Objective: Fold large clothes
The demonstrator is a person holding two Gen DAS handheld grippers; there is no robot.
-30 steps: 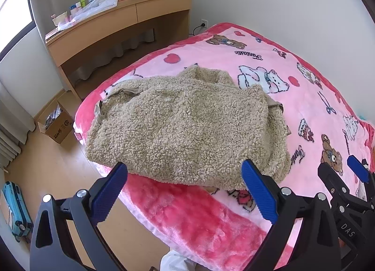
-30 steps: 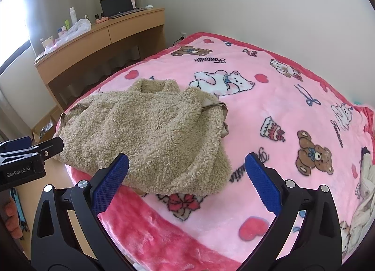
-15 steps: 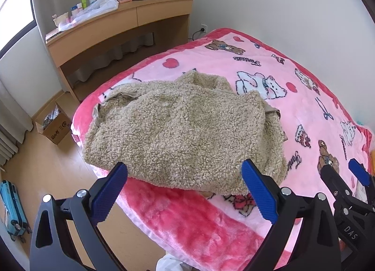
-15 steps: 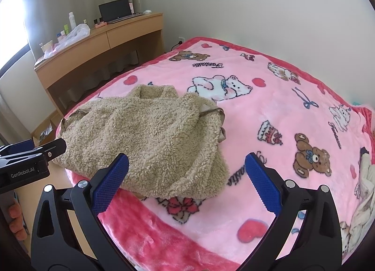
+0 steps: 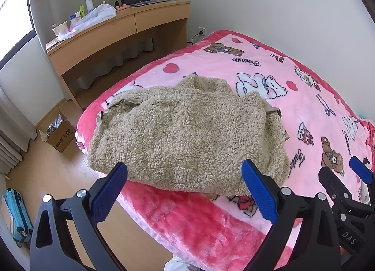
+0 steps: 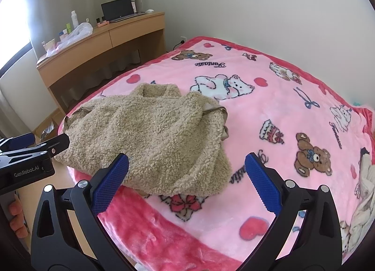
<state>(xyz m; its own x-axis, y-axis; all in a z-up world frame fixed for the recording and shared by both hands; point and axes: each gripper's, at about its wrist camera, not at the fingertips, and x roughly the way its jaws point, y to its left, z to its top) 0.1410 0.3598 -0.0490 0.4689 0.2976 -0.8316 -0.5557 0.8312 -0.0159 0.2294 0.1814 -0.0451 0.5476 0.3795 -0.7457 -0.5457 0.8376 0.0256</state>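
Note:
A beige fleece jacket lies folded into a thick bundle near the front left corner of the bed, on a pink cartoon blanket. It also shows in the right wrist view. My left gripper is open and empty, held back from the jacket's near edge. My right gripper is open and empty, above the bed's front edge, by the jacket's near right corner. Neither gripper touches the jacket.
A wooden desk with a laptop, bottles and a plastic bag stands beyond the bed. A cardboard box and a blue suitcase sit on the wood floor at left. A white wall runs behind the bed. Pale cloth lies at right.
Both grippers have drawn back and up from the bed, so the jacket looks smaller and farther. The jacket itself has not moved.

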